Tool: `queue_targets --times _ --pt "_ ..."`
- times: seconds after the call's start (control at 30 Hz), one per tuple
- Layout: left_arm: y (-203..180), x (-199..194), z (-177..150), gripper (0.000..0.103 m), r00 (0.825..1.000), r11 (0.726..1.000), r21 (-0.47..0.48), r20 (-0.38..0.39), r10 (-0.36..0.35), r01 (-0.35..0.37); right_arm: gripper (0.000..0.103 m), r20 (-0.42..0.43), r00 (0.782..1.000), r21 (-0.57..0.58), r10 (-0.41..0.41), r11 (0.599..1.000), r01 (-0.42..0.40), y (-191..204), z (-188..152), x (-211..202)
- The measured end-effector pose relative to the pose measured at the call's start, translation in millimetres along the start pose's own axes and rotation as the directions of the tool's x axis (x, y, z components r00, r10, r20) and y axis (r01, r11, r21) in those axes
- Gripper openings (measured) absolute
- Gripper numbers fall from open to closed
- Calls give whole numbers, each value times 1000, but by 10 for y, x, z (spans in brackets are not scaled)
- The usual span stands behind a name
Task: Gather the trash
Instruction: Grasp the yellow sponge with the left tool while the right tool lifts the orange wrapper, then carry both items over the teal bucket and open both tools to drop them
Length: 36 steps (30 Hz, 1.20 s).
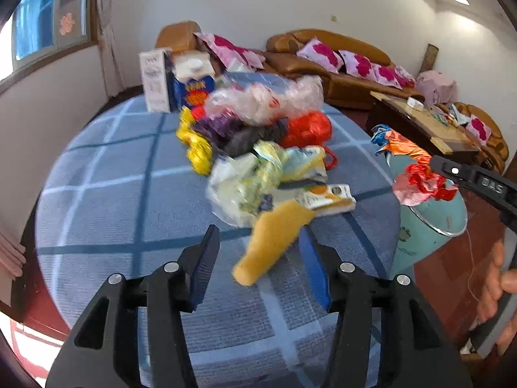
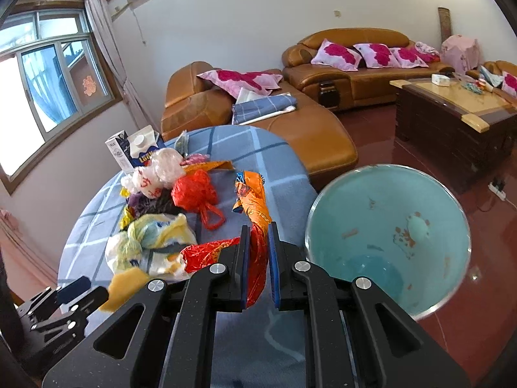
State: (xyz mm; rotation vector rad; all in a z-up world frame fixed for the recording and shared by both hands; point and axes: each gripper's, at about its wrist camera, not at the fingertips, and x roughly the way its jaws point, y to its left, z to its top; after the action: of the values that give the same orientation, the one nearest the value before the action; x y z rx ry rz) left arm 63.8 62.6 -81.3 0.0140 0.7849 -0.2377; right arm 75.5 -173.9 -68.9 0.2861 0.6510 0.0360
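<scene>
The right claw (image 2: 258, 258) is clamped on a crumpled orange-red foil wrapper (image 2: 255, 207), held above the counter (image 2: 226, 148) just left of the teal bin (image 2: 387, 239). The left claw (image 1: 258, 258) stands apart, a yellow sponge (image 1: 271, 242) lying between its fingers, pads not pressing it.

Trash pile (image 2: 161, 213) on table (image 2: 278, 161), bin (image 2: 387, 232) right, sofa (image 2: 355, 64) behind

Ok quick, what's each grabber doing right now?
Left gripper: open, a yellow sponge lies loose between its jaws.
Right gripper: shut on an orange and red foil wrapper.
</scene>
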Motion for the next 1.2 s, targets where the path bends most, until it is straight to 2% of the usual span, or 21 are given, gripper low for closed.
queue_targets --times 0.1,0.17,0.3,0.5,0.7,0.97,1.2 --pt "-89 137 -54 51 999 999 40 -22 34 -33 12 -3 1000 9 -10 1000 10 -60 -72 -77" --pt "-97 225 -88 31 998 999 37 -59 27 -25 12 -5 1000 20 -15 1000 15 -99 -111 -111" --pt "-87 191 -116 22 998 999 38 -45 35 -34 12 1 1000 33 -18 999 18 -148 -145 -159" --pt "-99 -88 -65 21 1000 999 37 3 -10 10 12 48 999 21 -15 1000 14 -142 -111 -282" --pt "-319 -313 136 21 996 997 59 71 -53 49 12 87 995 38 -52 998 49 -281 -67 -390" --pt "-928 -187 405 21 989 983 148 83 -123 110 12 113 982 100 -151 985 140 -680 -34 -485" --pt "-1428 67 537 21 983 969 192 63 -174 159 12 113 961 133 -252 962 237 -1027 -19 -421"
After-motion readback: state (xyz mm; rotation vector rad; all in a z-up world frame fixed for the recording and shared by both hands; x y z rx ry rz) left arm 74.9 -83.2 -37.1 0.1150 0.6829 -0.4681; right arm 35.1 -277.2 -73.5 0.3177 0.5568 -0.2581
